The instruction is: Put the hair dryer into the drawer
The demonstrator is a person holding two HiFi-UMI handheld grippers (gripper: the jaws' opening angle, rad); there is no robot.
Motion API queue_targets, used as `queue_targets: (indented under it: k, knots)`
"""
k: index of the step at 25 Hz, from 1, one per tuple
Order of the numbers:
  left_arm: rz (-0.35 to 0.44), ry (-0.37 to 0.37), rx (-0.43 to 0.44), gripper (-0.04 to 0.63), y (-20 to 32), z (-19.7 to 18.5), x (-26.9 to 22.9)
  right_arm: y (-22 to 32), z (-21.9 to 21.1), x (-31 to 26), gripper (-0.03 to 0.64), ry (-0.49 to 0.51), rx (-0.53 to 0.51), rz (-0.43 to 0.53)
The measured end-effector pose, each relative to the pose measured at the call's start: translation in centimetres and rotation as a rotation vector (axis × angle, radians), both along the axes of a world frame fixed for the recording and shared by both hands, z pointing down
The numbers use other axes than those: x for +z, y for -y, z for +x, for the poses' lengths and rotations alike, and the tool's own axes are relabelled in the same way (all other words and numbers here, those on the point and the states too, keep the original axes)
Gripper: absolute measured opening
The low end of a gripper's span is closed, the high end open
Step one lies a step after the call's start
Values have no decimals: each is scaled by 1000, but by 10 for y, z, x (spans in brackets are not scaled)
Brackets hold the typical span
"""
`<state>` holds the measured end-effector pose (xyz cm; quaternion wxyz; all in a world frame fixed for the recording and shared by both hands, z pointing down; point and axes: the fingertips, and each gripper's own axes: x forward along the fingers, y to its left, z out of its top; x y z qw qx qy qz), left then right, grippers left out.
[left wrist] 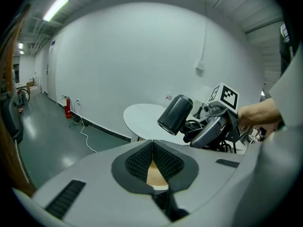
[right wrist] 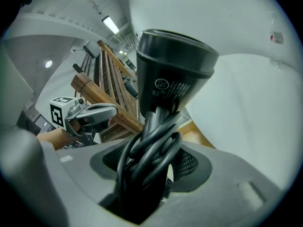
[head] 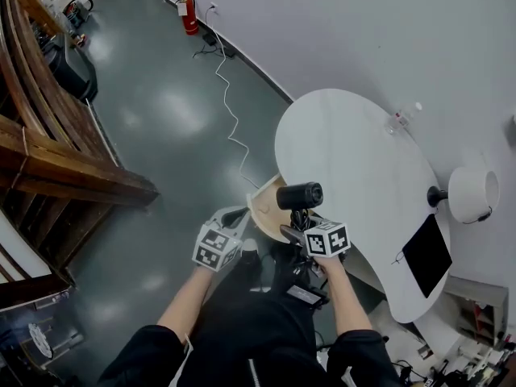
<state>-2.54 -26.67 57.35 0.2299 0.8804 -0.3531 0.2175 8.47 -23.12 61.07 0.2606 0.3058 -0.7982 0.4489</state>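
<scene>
My right gripper (head: 295, 226) is shut on the handle of a black hair dryer (head: 300, 195), with the coiled cord bunched between its jaws. The dryer's barrel (right wrist: 173, 77) points up and away from that gripper (right wrist: 151, 160). It hangs over an open drawer (head: 262, 204) with a pale wood inside, which sticks out from under the white round table (head: 355, 151). My left gripper (head: 234, 218) hovers just left of the drawer. Its pads meet at the tips (left wrist: 152, 143) with nothing held. In the left gripper view the dryer (left wrist: 175, 115) sits up right, in the right gripper (left wrist: 208, 129).
On the table stand a white lamp (head: 472, 192), a black tablet (head: 427, 254) and a clear bottle (head: 403, 119). A white cable (head: 230, 111) runs over the grey floor towards a red fire extinguisher (head: 189, 16). Wooden stairs (head: 48, 151) rise at the left.
</scene>
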Motion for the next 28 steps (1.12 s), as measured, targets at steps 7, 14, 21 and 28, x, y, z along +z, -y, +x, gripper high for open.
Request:
queue_targets:
  k: [7,14,21,28]
  knots:
    - [-25,11,-34,14,0,-5,11,8,6,23,241,-78,-39,12]
    - [-46,20,-77,14,-4,-15,22,14,9,47,239,-164,-83,37]
    - [-65,14,-94,14,-5,-18,29,16,5,67,238,-191,-99,31]
    - [-88,27,-89,14,-9,-14,43,17,8,94,238,-280,-131,56]
